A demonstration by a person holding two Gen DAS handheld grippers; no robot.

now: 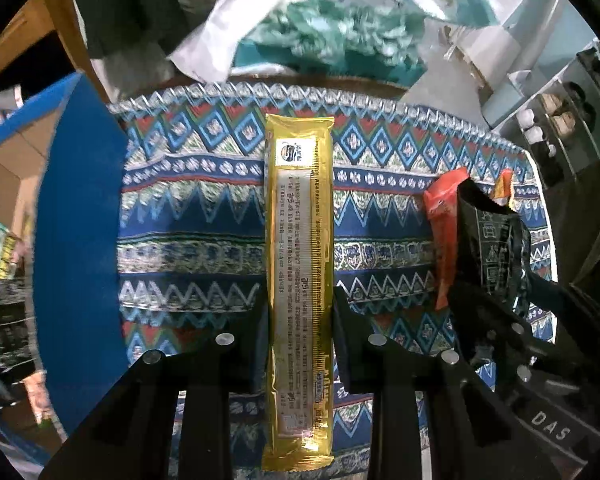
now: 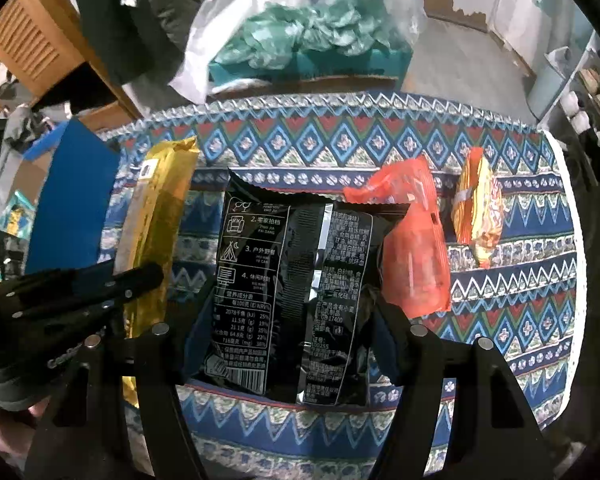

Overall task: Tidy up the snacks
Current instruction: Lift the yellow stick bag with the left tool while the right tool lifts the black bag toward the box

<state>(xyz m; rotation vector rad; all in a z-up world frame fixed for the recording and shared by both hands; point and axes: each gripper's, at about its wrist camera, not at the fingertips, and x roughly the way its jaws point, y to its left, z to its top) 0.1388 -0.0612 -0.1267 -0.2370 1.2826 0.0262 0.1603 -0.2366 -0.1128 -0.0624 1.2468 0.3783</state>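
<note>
A long gold snack packet (image 1: 300, 280) lies lengthwise between the fingers of my left gripper (image 1: 300, 312), which is shut on its sides; it also shows in the right wrist view (image 2: 156, 240). My right gripper (image 2: 288, 312) is shut on a black snack bag (image 2: 292, 288), seen from the side in the left wrist view (image 1: 488, 248). A red-orange packet (image 2: 416, 248) lies just right of the black bag and partly under it. A small orange-yellow packet (image 2: 478, 216) lies further right.
A patterned blue, red and white cloth covers the table (image 2: 340, 148). An open blue cardboard box (image 1: 76, 240) stands at the table's left edge. Plastic bags and a teal box (image 2: 300, 40) sit behind the table. Shelves (image 1: 560, 120) stand at the right.
</note>
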